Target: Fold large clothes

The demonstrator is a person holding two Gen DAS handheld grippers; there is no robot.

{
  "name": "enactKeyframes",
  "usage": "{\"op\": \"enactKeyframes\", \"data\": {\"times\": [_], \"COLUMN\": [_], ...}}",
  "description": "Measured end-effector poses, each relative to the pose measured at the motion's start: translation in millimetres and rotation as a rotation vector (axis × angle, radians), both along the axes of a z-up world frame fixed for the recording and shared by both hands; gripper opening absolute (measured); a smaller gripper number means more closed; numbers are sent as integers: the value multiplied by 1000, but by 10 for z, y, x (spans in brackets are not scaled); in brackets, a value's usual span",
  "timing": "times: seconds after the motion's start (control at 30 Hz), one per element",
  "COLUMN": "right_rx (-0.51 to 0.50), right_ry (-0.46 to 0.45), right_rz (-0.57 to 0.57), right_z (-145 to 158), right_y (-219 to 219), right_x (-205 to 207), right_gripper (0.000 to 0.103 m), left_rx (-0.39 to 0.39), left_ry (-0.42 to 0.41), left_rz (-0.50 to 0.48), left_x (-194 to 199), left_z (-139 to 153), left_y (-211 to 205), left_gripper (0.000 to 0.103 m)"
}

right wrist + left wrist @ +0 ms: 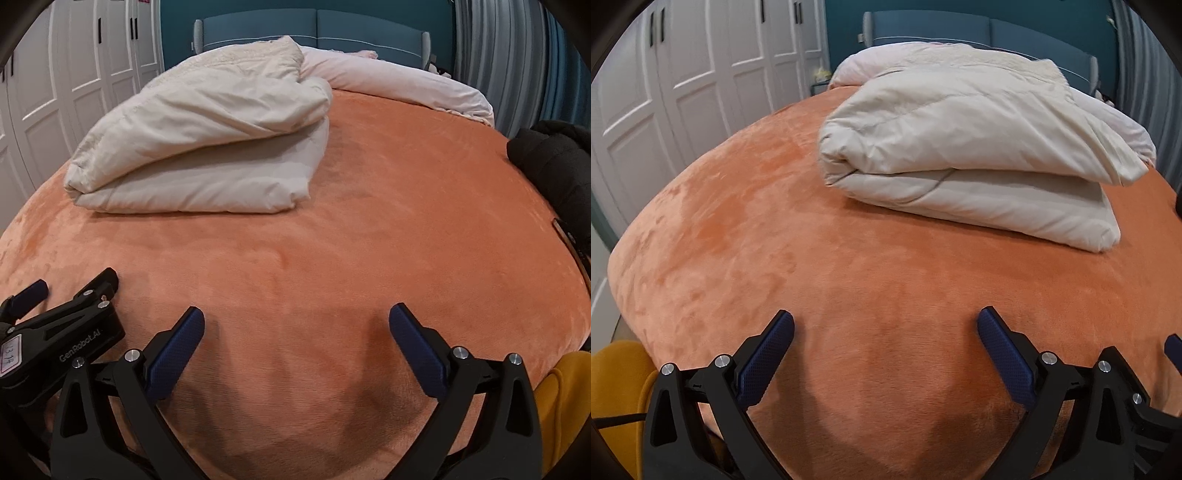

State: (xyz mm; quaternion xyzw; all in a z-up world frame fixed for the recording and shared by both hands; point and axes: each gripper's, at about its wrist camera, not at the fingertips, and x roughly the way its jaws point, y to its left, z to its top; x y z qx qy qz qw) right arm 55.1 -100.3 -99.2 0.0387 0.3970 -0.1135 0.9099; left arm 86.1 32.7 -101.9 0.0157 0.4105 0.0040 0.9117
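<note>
A cream folded duvet (964, 155) lies on the orange bed cover (775, 240), far ahead and right of my left gripper (885, 325). That gripper is open and empty, low over the bed's near edge. In the right wrist view the duvet (207, 147) lies ahead and left of my right gripper (296, 321), which is open and empty over the orange cover (388, 221). The left gripper's body (66, 332) shows at that view's left. A dark garment (554, 162) lies at the bed's right edge.
White wardrobe doors (683, 81) stand along the left. A teal headboard (314, 29) is at the far end, with a pale pink pillow or sheet (406, 81) before it. Something yellow (561, 406) sits at the near edge, also in the left view (617, 387). Grey curtains (498, 62) hang right.
</note>
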Motion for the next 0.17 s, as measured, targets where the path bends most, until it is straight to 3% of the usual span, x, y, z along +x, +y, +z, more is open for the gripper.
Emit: {"op": "enactKeyframes", "data": {"times": [0.17], "right_rx": [-8], "right_ry": [18], "right_rz": [6], "right_z": [52], "right_y": [89], "right_x": [46], "right_gripper": [98], "left_rx": [6], "left_ry": [18], "left_rz": [25], "left_x": [25], "left_z": [38], "left_y": [84], "left_gripper": [96]}}
